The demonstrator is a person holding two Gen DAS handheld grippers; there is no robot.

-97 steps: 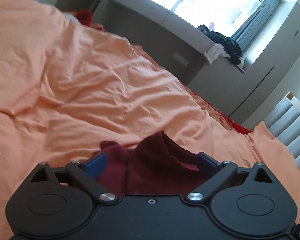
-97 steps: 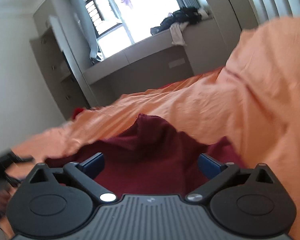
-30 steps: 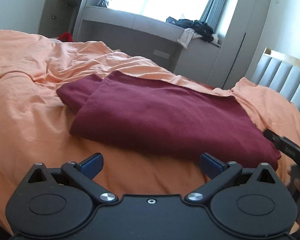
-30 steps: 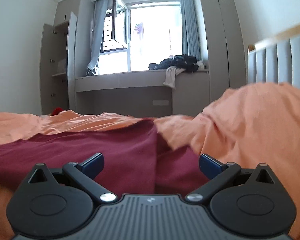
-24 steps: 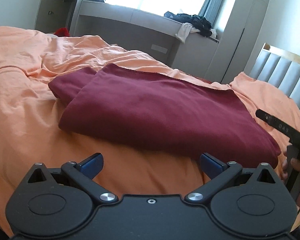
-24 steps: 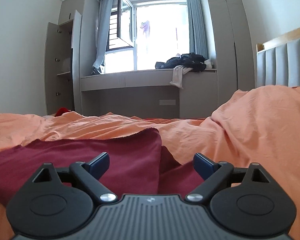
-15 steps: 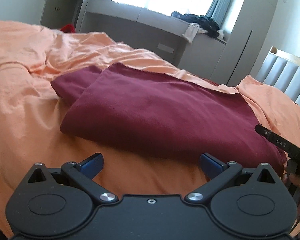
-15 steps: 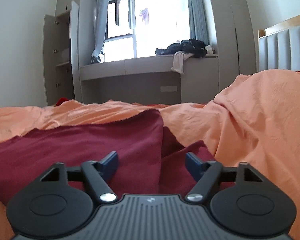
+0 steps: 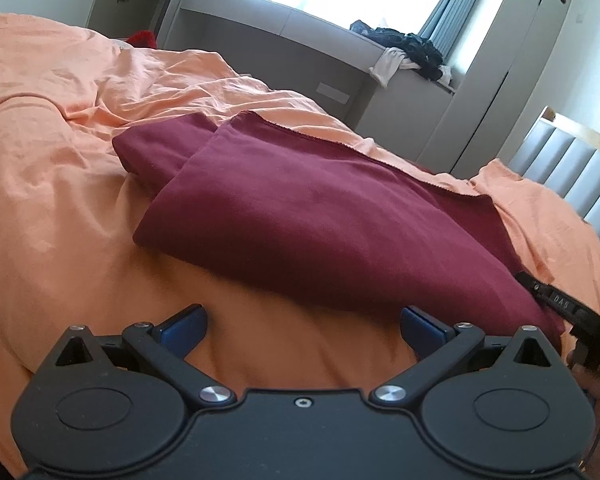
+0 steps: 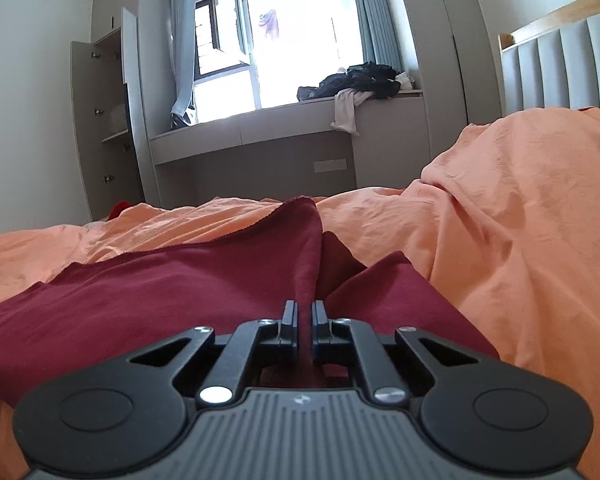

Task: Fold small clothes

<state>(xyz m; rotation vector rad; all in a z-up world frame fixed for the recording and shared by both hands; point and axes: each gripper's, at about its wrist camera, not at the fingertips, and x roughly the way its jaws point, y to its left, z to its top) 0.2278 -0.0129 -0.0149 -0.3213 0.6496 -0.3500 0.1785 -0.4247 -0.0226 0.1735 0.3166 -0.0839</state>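
A dark red garment (image 9: 320, 216) lies folded flat on the orange bedsheet (image 9: 52, 184). My left gripper (image 9: 302, 322) is open and empty, just short of the garment's near edge. In the right wrist view the same dark red garment (image 10: 160, 292) fills the foreground. My right gripper (image 10: 305, 314) is shut on the garment's near right edge, with a fold of cloth between its fingers. The right gripper's black body (image 9: 568, 308) shows at the garment's right corner in the left wrist view.
A grey window bench (image 10: 260, 136) with a pile of dark and white clothes (image 10: 360, 80) runs behind the bed. A grey padded headboard (image 10: 560, 68) stands at the right. A raised hump of orange bedding (image 10: 520, 200) lies right of the garment. An open wardrobe (image 10: 104, 120) stands at the left.
My right gripper has closed from wide open onto the garment's edge. My left gripper has stayed open and shifted a little closer to the garment.
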